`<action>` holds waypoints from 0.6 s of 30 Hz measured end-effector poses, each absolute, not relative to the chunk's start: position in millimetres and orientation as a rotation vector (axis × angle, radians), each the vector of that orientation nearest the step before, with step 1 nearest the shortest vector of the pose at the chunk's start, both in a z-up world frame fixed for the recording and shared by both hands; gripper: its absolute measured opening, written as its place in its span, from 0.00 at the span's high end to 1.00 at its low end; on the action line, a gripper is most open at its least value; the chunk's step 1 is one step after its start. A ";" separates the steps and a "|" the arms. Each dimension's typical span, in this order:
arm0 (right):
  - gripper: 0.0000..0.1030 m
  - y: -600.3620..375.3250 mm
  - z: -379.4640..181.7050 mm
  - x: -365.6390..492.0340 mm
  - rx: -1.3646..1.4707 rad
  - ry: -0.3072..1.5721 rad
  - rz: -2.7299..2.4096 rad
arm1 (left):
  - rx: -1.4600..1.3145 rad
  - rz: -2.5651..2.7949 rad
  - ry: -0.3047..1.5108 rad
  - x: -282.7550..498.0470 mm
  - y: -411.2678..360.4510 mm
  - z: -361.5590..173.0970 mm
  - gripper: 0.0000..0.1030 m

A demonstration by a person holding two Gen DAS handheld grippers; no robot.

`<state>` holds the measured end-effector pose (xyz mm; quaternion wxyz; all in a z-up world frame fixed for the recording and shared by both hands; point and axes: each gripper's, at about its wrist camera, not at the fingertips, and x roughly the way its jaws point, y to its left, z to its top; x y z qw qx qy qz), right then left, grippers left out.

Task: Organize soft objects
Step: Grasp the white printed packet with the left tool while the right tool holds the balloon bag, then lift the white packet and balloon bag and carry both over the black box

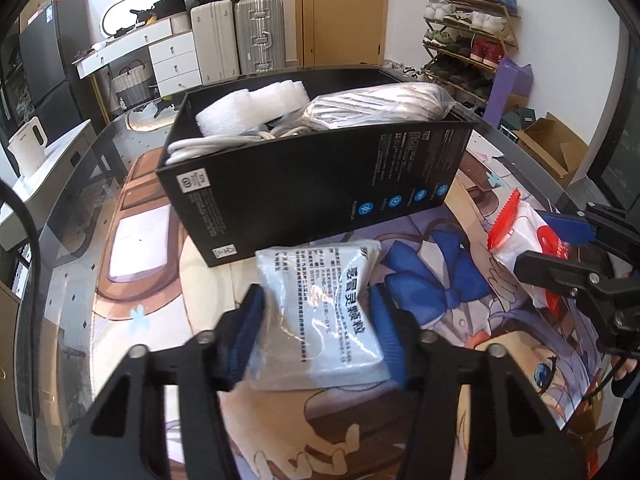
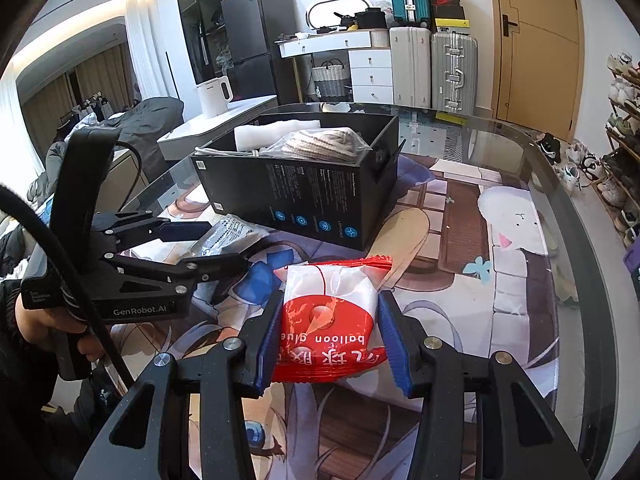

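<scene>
My left gripper point(image 1: 316, 300) is shut on a white medicine pouch point(image 1: 320, 312) with black print, held just in front of the open black box point(image 1: 312, 184). My right gripper point(image 2: 330, 312) is shut on a red-and-white balloon glue packet point(image 2: 330, 320), to the right of the left one. The packet also shows in the left wrist view point(image 1: 520, 236), and the white pouch in the right wrist view point(image 2: 232, 236). The box point(image 2: 304, 196) holds white foam point(image 1: 256, 104), a bagged grey knit item point(image 1: 380, 104) and a white cable point(image 1: 208, 144).
The box stands on a glass table point(image 2: 560, 184) over an anime-print mat point(image 2: 460, 216). Behind are suitcases point(image 1: 240, 36), a white dresser point(image 1: 172, 56), a door point(image 2: 536, 40), a shoe rack point(image 1: 468, 28) and a kettle point(image 2: 214, 94).
</scene>
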<state>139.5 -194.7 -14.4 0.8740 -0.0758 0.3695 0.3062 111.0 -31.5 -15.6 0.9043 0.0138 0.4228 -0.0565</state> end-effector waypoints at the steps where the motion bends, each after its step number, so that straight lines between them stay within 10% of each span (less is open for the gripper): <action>1: 0.55 -194.5 -14.4 139.2 -0.159 0.771 0.640 | 0.027 -0.118 0.872 109.7 -29.8 -15.5 0.55; 18: 0.55 -193.4 -12.6 140.0 -0.157 0.755 0.638 | -0.021 -0.133 0.832 91.2 -14.6 -6.5 0.62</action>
